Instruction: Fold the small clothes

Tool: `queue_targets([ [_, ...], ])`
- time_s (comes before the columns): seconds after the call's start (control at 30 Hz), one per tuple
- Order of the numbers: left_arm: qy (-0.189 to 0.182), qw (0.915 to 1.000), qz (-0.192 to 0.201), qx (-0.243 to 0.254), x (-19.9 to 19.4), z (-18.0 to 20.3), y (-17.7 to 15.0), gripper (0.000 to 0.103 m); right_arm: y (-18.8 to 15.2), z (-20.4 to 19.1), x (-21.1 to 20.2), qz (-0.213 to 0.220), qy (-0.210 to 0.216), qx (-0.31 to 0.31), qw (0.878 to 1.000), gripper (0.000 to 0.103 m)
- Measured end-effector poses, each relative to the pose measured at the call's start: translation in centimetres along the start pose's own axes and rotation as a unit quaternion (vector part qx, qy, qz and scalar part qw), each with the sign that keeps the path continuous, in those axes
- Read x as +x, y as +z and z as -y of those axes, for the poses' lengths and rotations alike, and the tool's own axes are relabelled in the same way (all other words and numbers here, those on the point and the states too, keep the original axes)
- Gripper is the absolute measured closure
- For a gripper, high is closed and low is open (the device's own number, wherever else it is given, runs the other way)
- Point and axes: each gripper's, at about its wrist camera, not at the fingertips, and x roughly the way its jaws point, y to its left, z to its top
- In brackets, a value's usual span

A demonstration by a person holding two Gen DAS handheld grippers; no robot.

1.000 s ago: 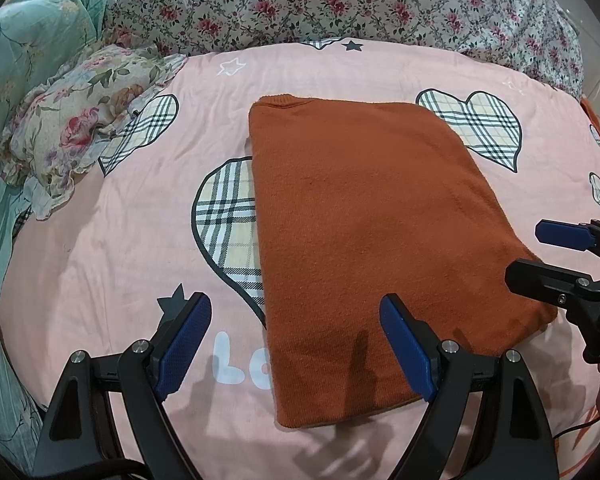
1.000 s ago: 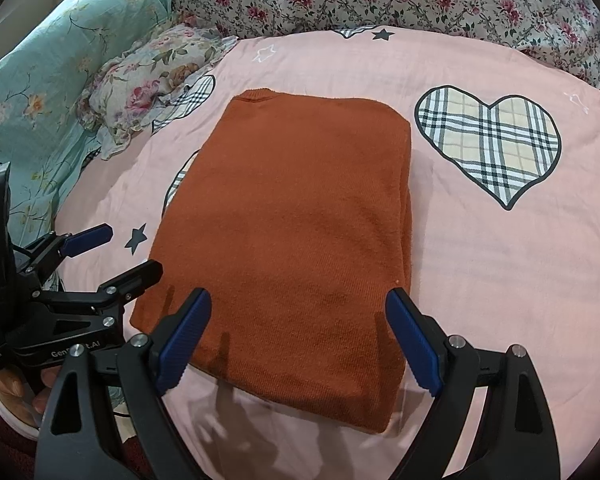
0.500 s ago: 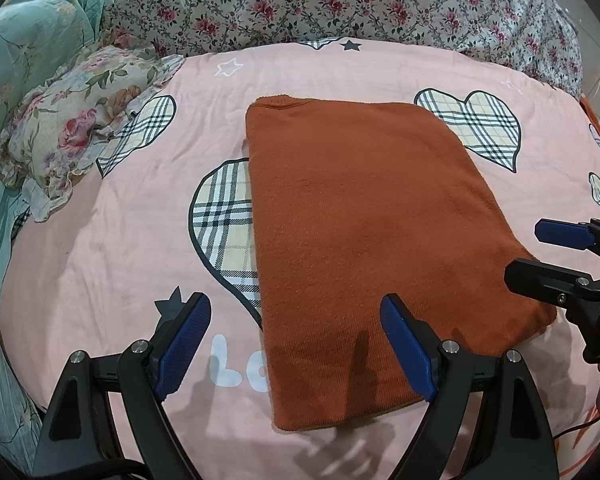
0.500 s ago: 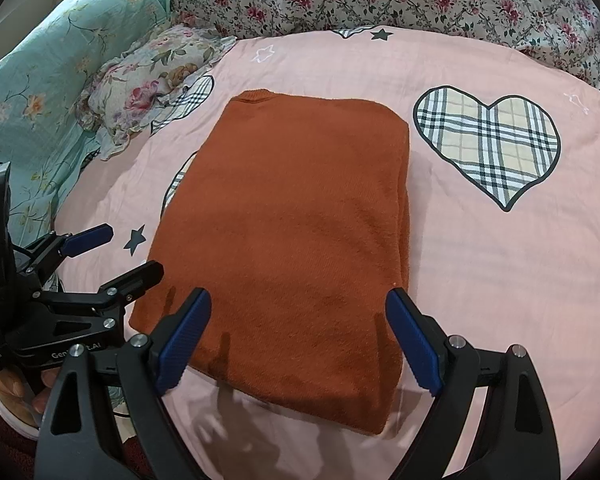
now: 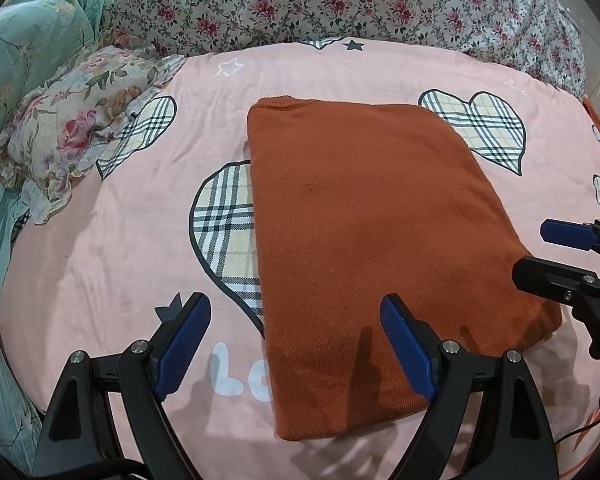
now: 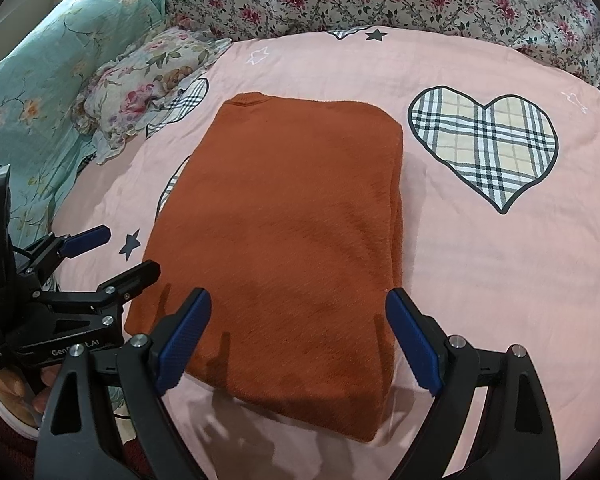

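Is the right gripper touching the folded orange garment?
Apart. In the left wrist view the right gripper hangs open above the orange garment, its fingers clear of the cloth.

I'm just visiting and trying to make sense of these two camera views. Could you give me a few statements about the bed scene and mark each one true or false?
1. The rust-orange garment lies folded into a flat rectangle on the pink sheet. True.
2. The right gripper has its fingers clamped on the garment. False: its blue fingers stand wide apart and hold nothing.
3. The left gripper is open too. True.
4. The garment covers part of a plaid heart printed on the sheet. True.
5. The floral pillow rests on top of the garment. False: it lies off to the left, apart from it.
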Motion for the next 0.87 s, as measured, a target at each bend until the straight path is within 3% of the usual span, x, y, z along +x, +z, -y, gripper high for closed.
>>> queue_targets([
  [0.87, -0.009, 0.9999, 0.004, -0.014, 0.08, -0.87, 0.46, 0.015, 0.3, 0.43, 0.23, 0.007, -0.003, 0.013, 1.0, 0.014],
])
